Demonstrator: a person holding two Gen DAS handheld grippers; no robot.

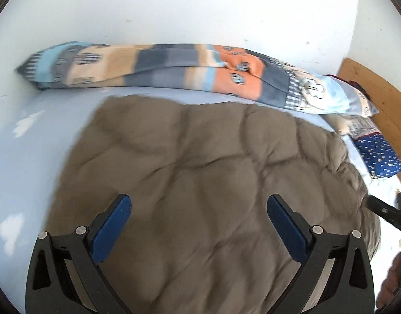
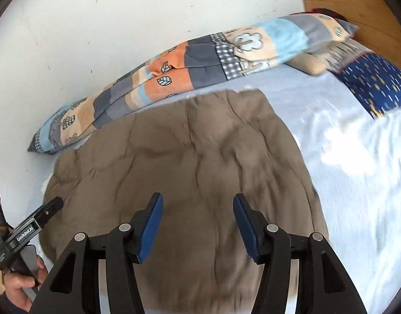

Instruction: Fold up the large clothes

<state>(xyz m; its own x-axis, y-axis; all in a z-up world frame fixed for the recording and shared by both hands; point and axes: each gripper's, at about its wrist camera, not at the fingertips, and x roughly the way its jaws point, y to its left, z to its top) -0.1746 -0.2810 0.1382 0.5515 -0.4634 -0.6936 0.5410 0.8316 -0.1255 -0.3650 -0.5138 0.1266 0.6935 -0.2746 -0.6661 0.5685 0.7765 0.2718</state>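
My left tongs (image 1: pixel 199 225) hang spread wide, gripping nothing, above the brown quilted garment (image 1: pixel 200 183), which lies flat on the bed's pale blue sheet (image 1: pixel 25 157). My right tongs (image 2: pixel 198 225) are parted and empty over the same garment. Behind it, a patchwork blanket roll (image 2: pixel 174 73) lies along the wall; a navy dotted pillow (image 2: pixel 378 83) rests rightward.

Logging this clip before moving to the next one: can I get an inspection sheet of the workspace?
Surface: bed with pale blue sheet.
Job's things: brown quilted garment spread flat on the sheet.
Clutter: patchwork blanket roll along the wall; navy dotted pillow.
Grippers: left tool open, empty, above the garment; right tool open, empty.
Cables: nothing seen.
Surroundings: white wall; wooden headboard.
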